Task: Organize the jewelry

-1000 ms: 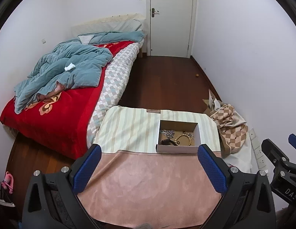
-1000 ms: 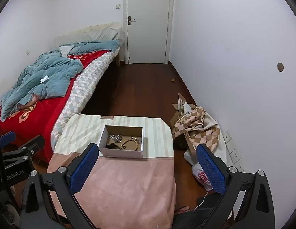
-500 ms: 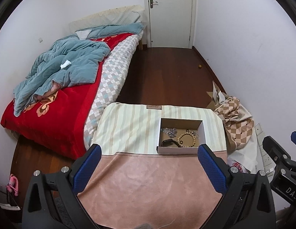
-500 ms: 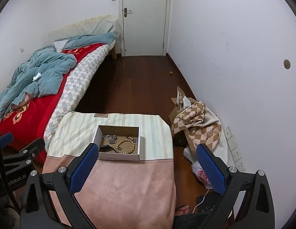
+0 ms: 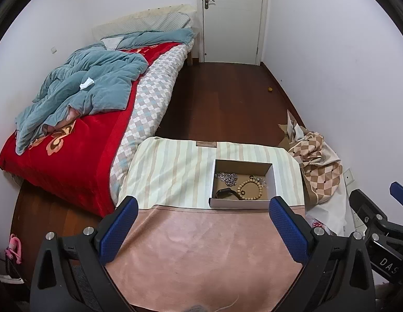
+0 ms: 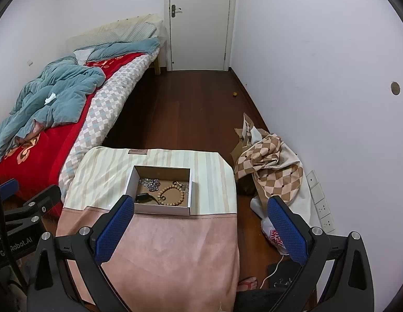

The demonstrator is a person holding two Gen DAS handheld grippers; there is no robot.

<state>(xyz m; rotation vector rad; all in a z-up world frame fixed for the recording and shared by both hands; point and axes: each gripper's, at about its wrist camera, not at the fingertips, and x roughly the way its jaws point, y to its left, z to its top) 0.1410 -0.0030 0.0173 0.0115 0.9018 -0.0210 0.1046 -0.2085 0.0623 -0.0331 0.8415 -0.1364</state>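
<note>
Hovering both blue-padded tools, left tool (image 5: 202, 227) and right tool (image 6: 200, 227), spread wide and empty, eyeing the light, stiff wooden bead bracelet (image 5: 250, 189) in the shallow cardboard box (image 5: 241, 203) at twelve o'clock on the counter (image 5: 201, 247), judging its rim grippable.

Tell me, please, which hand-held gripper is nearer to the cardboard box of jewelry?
Right, slightly. The right hand-held gripper has one finger overlapping the box at its near-left corner; the left hand-held gripper frames it from a little further back. Both are open and empty.
</note>
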